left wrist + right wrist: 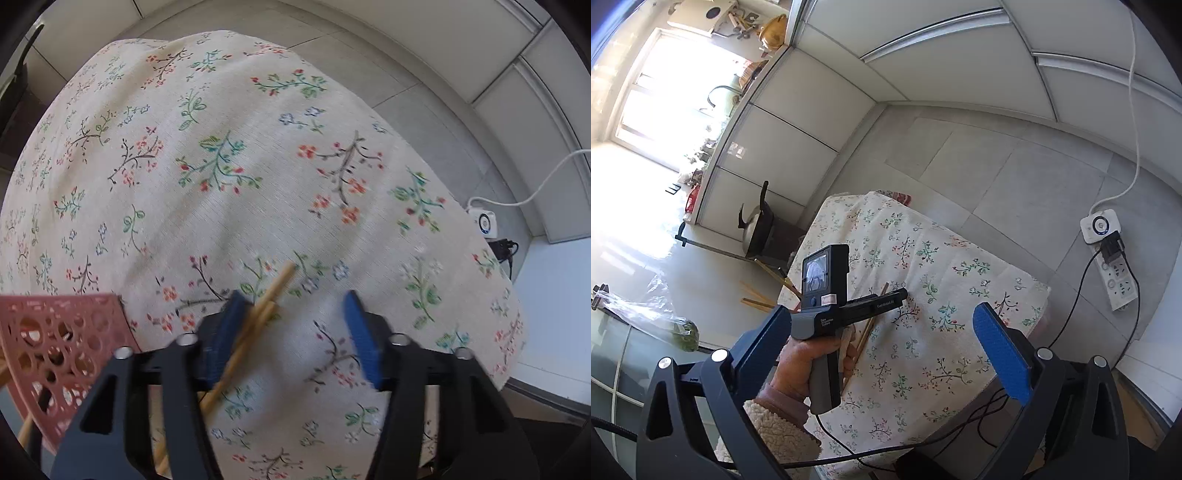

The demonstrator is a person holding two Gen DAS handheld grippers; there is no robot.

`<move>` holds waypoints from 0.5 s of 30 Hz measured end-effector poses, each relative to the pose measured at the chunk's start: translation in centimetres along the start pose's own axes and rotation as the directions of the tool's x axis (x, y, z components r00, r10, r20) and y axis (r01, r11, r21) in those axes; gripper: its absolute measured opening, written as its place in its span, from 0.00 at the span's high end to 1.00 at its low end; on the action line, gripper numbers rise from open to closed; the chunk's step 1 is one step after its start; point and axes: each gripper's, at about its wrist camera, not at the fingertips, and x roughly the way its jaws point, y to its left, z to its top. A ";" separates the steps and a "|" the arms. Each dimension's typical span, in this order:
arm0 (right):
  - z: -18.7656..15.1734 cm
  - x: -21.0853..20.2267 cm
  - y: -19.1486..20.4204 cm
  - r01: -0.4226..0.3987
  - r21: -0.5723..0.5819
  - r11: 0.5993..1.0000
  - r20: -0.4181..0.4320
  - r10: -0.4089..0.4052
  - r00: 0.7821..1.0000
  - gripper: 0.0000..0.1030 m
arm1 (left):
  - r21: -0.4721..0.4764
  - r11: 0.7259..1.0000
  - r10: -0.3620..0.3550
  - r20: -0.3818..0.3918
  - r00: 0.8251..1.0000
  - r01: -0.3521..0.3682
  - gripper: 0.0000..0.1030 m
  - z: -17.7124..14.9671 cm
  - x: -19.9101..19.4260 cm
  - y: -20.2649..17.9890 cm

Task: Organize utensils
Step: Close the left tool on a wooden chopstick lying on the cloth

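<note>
In the left wrist view my left gripper (293, 314) is open over the floral tablecloth (229, 192). Two wooden chopsticks (258, 314) lie slanted against the inner face of its left finger, not clamped. A pink perforated basket (62, 354) stands at the lower left with more chopsticks poking by it. In the right wrist view my right gripper (886, 347) is open and empty, held high above the table. Below it the left hand-held gripper (849, 310) hovers over the chopsticks (871, 321) on the tablecloth (942, 295).
Several chopsticks (757, 295) lie on the floor left of the table. A kettle on a dark stool (759, 229) stands beyond them. A white plug and power strip (1108, 251) with cables lie on the floor at the right. A bagged vegetable (672, 325) lies at the left.
</note>
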 end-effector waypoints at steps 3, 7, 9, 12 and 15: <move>0.0 0.5 -0.1 0.015 0.000 1.000 -0.018 -0.015 1.000 0.07 | 0.008 1.000 -0.005 0.016 1.000 0.005 0.82 -0.9 -0.4 -1.0; -0.2 1.3 -0.5 0.043 0.006 0.999 -0.044 -0.043 0.998 0.07 | -0.027 1.000 0.003 0.071 0.997 -0.001 0.86 -1.3 -0.6 -0.7; -0.1 1.6 -0.9 0.063 0.013 0.998 -0.052 -0.062 0.997 0.07 | -0.047 0.999 -0.001 0.111 0.994 0.006 0.88 -1.6 -1.5 -0.2; -0.2 2.4 -1.5 0.079 0.038 0.996 -0.081 -0.076 0.994 0.07 | -0.079 0.997 -0.001 0.166 0.986 0.015 0.91 -2.2 -3.5 0.4; -0.4 3.5 -2.0 0.097 0.058 0.994 -0.116 -0.090 0.989 0.07 | -0.074 0.997 0.003 0.242 0.970 0.015 0.93 -3.5 -6.5 0.4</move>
